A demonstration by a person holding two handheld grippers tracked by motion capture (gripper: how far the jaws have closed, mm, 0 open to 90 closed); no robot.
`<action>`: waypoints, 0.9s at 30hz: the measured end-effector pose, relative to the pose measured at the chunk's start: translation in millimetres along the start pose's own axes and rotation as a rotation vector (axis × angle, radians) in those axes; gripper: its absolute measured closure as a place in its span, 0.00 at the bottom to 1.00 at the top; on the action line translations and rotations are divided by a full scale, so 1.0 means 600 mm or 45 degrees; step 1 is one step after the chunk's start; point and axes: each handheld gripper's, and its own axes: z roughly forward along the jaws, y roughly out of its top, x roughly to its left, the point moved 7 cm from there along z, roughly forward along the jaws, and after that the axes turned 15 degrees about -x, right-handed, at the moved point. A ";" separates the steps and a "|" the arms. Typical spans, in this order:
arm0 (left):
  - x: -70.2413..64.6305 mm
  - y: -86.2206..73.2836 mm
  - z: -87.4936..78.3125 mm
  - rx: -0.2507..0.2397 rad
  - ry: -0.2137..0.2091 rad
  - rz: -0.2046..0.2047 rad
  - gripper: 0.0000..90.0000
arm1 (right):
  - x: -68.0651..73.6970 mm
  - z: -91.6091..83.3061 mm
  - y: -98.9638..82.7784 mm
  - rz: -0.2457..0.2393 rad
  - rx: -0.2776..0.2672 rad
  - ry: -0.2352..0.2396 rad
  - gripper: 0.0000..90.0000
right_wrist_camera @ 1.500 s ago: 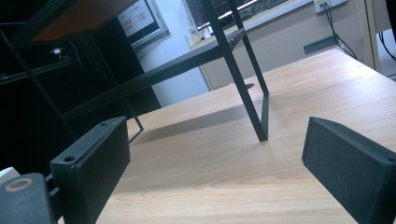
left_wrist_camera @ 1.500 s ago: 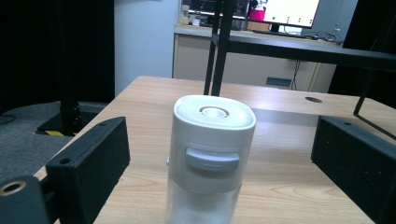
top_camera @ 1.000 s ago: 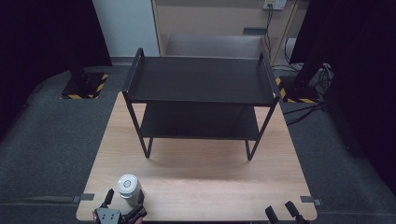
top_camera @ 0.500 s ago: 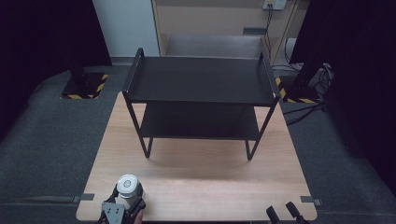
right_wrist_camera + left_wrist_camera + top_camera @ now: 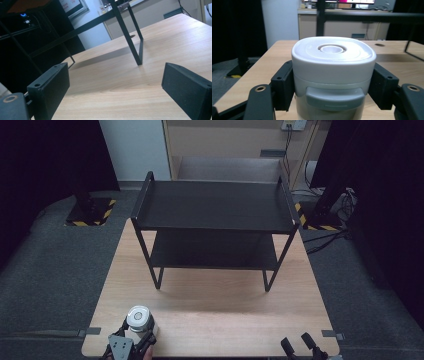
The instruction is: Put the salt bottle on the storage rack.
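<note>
We held the white canister clamped in our left gripper, in front of the black shelf; right gripper wide.

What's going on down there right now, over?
Left gripper shut on white-lidded canister, jaws just closed. Right gripper open, nothing between. Black two-tier shelf stands farther back on table; path between looks clear.

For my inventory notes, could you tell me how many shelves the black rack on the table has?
2. The top shelf sits at the rack's full height; the lower shelf hangs beneath it, just above the table. Both look bare, though the lower one's back is shadowed.
</note>
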 end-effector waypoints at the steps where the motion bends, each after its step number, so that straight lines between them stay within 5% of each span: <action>1: -0.005 0.011 0.003 -0.007 -0.015 0.005 0.34 | 0.001 0.002 0.000 0.001 -0.003 0.006 0.09; 5: -0.030 0.060 0.025 -0.026 -0.087 0.027 0.34 | 0.006 0.010 0.001 0.002 -0.007 0.028 0.09; 10: -0.058 0.112 0.068 -0.031 -0.152 -0.006 0.34 | 0.012 0.021 0.004 0.005 -0.017 0.056 0.09; 20: -0.096 0.180 0.119 -0.090 -0.184 -0.010 0.34 | 0.008 0.020 0.018 0.002 -0.044 0.056 0.09; 27: -0.109 0.202 0.144 -0.107 -0.173 0.004 0.34 | 0.002 0.019 0.023 0.002 -0.054 0.049 0.09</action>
